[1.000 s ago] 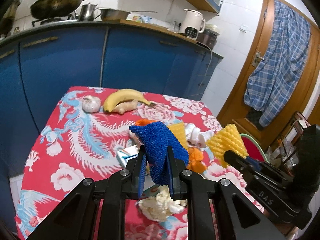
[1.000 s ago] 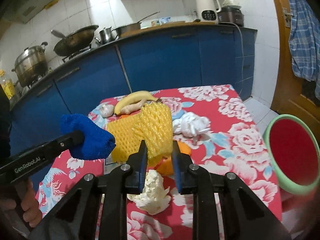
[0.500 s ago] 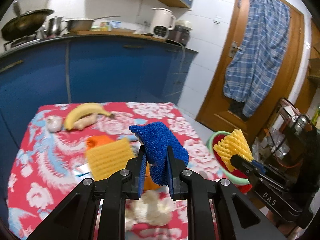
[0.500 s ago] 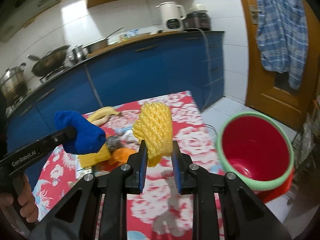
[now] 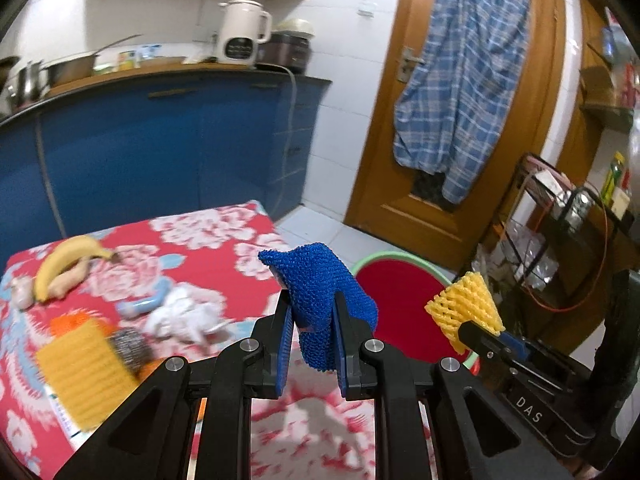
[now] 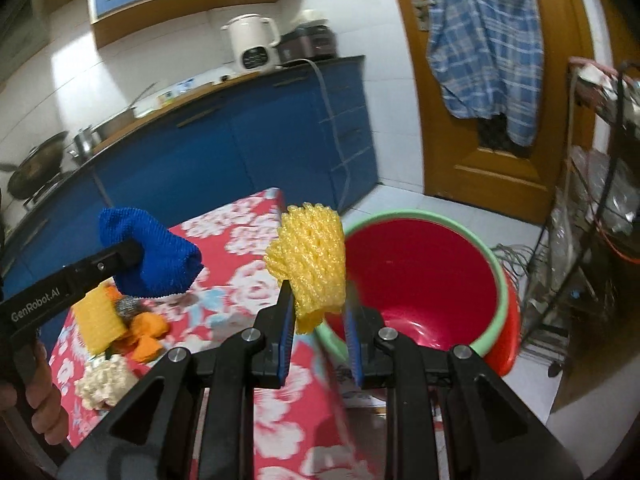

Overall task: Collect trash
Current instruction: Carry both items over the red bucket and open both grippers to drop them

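Note:
My left gripper (image 5: 310, 316) is shut on a blue foam net (image 5: 320, 284), held above the right edge of the red flowered table (image 5: 208, 248). My right gripper (image 6: 318, 304) is shut on a yellow foam net (image 6: 310, 256), just left of the rim of a red bucket with a green rim (image 6: 424, 276) that stands on the floor beside the table. In the left wrist view the bucket (image 5: 400, 296) shows behind the blue net, with the right gripper (image 5: 470, 326) and its yellow net (image 5: 464, 308) to its right. The blue net (image 6: 154, 260) also shows in the right wrist view.
On the table lie a banana (image 5: 66, 260), white crumpled paper (image 5: 184, 314), a steel scourer (image 5: 128, 346), another yellow foam net (image 5: 84, 364), orange peel (image 6: 146, 334) and a pale crumpled lump (image 6: 104, 378). Blue cabinets (image 5: 160, 152) stand behind; a wire rack (image 5: 568, 248) stands right of the bucket.
Both grippers have swung right from over the table's middle toward its right edge, each still holding its net. The red bucket has come into view close ahead.

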The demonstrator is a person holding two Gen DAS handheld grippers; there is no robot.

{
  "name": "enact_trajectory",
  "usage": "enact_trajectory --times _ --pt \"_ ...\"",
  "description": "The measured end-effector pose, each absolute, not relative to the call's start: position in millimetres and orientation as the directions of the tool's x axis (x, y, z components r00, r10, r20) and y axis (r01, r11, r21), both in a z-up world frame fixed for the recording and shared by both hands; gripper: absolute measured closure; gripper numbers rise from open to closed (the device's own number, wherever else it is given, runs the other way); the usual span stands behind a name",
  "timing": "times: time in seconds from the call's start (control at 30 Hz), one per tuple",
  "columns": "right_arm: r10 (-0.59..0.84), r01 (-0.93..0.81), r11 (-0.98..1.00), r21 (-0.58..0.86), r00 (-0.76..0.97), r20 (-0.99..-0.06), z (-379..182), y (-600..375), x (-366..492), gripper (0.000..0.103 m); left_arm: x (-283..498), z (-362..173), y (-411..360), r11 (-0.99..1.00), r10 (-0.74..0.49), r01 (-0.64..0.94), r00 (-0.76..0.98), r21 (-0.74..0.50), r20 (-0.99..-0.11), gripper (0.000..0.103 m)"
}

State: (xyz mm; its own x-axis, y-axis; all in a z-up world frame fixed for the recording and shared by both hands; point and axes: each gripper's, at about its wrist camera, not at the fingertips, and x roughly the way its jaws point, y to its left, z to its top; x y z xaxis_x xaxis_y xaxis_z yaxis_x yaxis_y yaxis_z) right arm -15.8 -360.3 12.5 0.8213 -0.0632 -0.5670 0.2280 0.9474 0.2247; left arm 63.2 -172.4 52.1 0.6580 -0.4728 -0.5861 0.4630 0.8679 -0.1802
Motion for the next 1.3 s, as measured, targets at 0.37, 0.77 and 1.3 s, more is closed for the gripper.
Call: enact_trajectory --times 0.37,0.77,1.3 --pt "-0.115 0.338 0.907 0.252 0.774 -0.623 -21 -417 -8 0.076 89 14 -249 0.835 -0.480 0.529 0.571 -0.149 -0.666 0.085" --pt "-0.122 0.402 0.875 0.271 0.723 -0.680 -53 -450 2 0.071 103 -24 -294 0.814 -0.455 0.567 0.488 -0.126 -0.745 0.073" --pt "-0.103 0.409 0.860 0.304 0.723 -0.683 -59 -456 1 0.046 105 -24 -286 0.835 -0.433 0.535 0.496 -0.128 -0.753 0.050"
